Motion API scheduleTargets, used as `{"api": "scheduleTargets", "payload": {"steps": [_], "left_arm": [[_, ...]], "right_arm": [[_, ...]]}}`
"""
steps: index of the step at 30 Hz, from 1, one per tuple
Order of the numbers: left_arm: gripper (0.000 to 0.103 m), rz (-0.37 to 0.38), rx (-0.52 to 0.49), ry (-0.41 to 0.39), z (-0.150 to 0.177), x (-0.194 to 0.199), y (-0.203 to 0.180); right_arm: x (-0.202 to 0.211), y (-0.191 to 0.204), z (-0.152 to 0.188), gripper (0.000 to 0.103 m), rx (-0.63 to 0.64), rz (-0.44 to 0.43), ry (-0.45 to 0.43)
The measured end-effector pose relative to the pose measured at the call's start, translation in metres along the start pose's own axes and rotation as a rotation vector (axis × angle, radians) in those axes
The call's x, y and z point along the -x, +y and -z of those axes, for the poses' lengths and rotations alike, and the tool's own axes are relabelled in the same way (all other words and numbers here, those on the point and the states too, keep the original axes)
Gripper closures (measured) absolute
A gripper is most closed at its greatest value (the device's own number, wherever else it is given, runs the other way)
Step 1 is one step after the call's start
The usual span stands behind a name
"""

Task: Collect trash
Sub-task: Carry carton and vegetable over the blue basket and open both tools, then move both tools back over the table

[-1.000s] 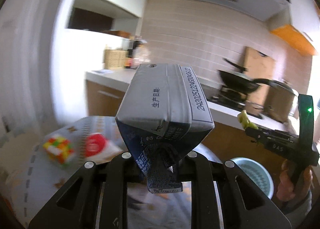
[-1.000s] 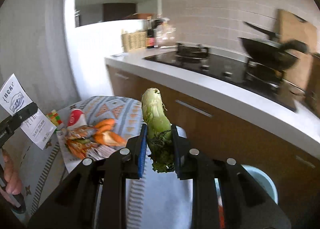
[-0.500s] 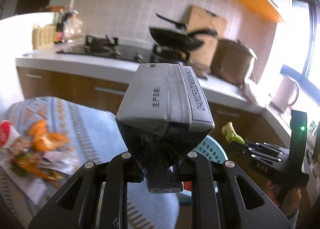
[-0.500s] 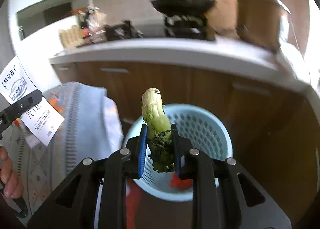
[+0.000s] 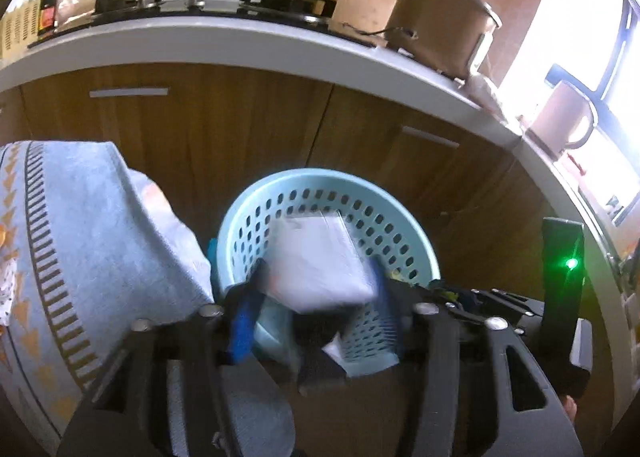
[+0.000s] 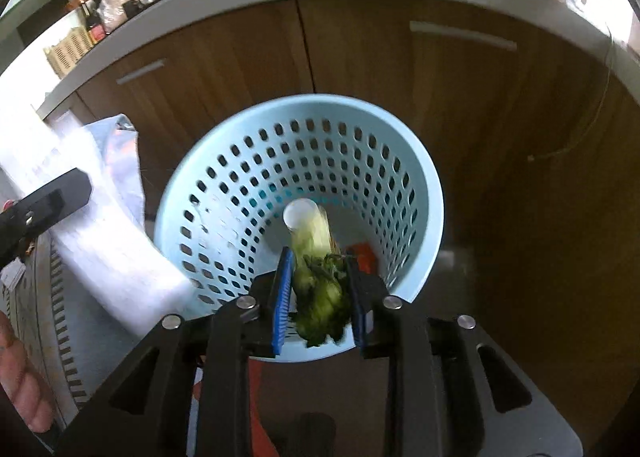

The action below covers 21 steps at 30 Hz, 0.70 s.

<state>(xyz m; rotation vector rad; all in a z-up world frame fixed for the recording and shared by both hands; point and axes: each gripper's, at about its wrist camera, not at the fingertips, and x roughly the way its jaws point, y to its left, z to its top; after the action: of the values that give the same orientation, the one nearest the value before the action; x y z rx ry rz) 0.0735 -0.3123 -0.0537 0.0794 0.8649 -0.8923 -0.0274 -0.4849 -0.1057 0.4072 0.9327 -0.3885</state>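
**Both grippers over the bin, jaws parting**

Both of your hands have swung away from the table and now point down into the pale blue perforated bin (image 6: 298, 161), which stands on the floor against the wooden cabinet doors (image 5: 208, 125) under the white counter (image 5: 224, 45).

Your left gripper (image 5: 320, 309) has just been opening — its jaws stand wide and the carton (image 5: 320, 261), blurred, sits loose between them above the bin's mouth, no longer clamped as it was a second ago. You cannot tell whether either pad still brushes it.

Your right gripper (image 6: 320, 297) has also just been opening. Its blue pads (image 6: 282, 297) stand apart with the leafy vegetable scrap (image 6: 316, 281) between them, pale cut stalk end pointing down into the bin; a gap shows beside the leaves, so the grip looks released. Something red (image 6: 366, 255) lies at the bottom of the bin.

At left hangs the patterned blue tablecloth (image 5: 80, 225).
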Motion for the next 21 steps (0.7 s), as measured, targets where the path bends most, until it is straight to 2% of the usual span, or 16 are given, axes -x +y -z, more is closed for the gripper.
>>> {"api": "scheduleTargets", "payload": {"steps": [1, 2, 3, 12, 18, 21], "left_arm": [[0.048, -0.003, 0.0, -0.002, 0.0, 0.001, 0.001], [0.048, -0.008, 0.0, -0.004, 0.001, 0.002, 0.002], [0.048, -0.013, 0.001, -0.006, 0.0, 0.003, 0.003], [0.048, -0.051, 0.024, -0.044, 0.002, 0.02, 0.019], [0.048, -0.106, 0.048, -0.108, 0.008, 0.058, 0.036], [0.048, -0.16, 0.063, -0.165, 0.011, 0.09, 0.047]], "right_arm": [[-0.001, -0.001, 0.0, 0.06, -0.005, 0.003, -0.005], [0.001, -0.003, -0.001, 0.054, -0.008, 0.007, -0.016], [0.002, -0.003, -0.001, 0.053, -0.008, 0.008, -0.025], [0.021, 0.012, -0.007, 0.053, 0.028, -0.024, -0.078], [0.043, 0.047, -0.013, 0.053, 0.095, -0.073, -0.136], [0.057, 0.072, -0.015, 0.053, 0.143, -0.105, -0.169]]}}
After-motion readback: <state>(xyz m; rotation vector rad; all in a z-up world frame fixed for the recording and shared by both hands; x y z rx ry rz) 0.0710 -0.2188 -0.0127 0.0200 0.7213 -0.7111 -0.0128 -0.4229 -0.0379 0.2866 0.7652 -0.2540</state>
